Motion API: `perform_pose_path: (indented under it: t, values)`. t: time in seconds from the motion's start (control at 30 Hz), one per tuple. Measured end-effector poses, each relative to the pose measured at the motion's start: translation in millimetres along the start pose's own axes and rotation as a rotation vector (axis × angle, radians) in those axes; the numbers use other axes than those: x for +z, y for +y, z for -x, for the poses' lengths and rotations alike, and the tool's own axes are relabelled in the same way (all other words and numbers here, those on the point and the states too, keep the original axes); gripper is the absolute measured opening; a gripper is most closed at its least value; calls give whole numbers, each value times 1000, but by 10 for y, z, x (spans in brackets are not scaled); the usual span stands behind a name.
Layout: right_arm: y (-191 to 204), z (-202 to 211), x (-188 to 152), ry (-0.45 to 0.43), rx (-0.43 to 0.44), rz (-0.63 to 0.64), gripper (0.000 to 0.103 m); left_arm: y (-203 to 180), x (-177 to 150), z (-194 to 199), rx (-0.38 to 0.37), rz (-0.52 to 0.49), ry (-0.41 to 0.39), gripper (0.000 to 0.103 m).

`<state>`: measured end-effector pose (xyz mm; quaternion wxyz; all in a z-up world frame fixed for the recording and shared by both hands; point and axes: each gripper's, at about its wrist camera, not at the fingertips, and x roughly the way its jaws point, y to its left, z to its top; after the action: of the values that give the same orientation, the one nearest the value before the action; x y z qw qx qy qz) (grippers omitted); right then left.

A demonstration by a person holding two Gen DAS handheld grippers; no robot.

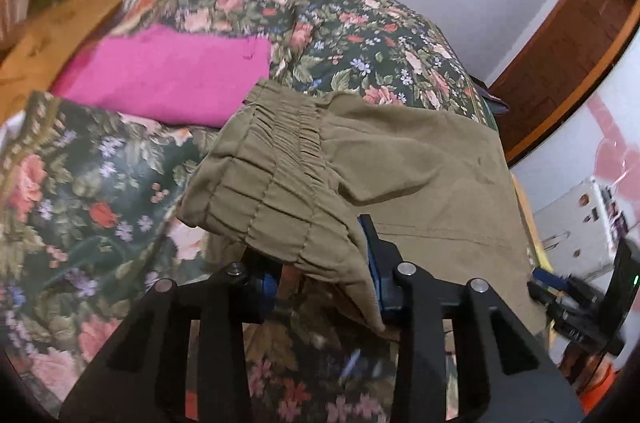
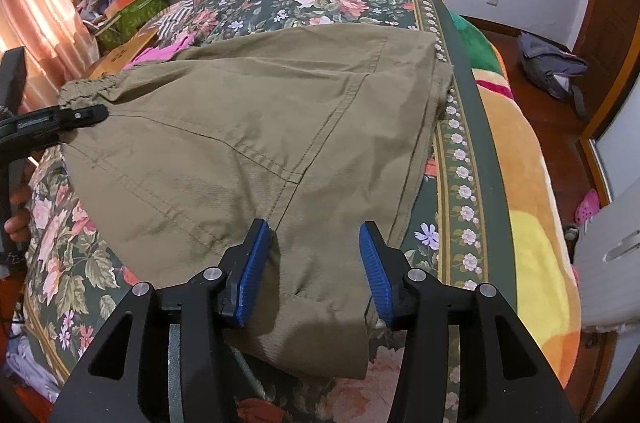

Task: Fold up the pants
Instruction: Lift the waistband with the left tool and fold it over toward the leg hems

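Olive khaki pants [image 2: 260, 127] lie spread across the floral bed cover, also seen in the left wrist view [image 1: 420, 159]. My left gripper [image 1: 320, 279] has the gathered elastic waistband [image 1: 276, 183] draped over and between its fingers; the fabric hides the gap. It shows in the right wrist view [image 2: 80, 113] at the waistband's left end. My right gripper [image 2: 316, 263] is open, its blue pads [image 2: 256, 255] on either side of the near hem of the pants leg, just above the cloth.
A folded pink garment [image 1: 168, 75] lies beyond the waistband. Boxes and clutter [image 2: 128, 7] sit at the far left of the bed. An orange and green blanket [image 2: 520, 183] hangs off the bed's right edge. A grey bag [image 2: 552, 67] lies on the wooden floor.
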<state>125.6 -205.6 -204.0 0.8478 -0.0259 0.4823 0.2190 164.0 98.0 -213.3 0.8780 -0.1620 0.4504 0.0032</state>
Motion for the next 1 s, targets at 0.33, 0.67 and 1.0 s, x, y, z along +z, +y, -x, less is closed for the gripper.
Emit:
perform_pose_path:
  t: [0.33,0.67,1.0]
  values:
    - [476,272,294,-74,58,99,43,-79,-390,739,158,-126,-128,35]
    - [1468,1,486,-69,232,248,43,-60,-573,1253,187,-139,-219,34]
    - [1650,-191,247,59,302,287,44,-381,-508,1421,160,-225,-284,31]
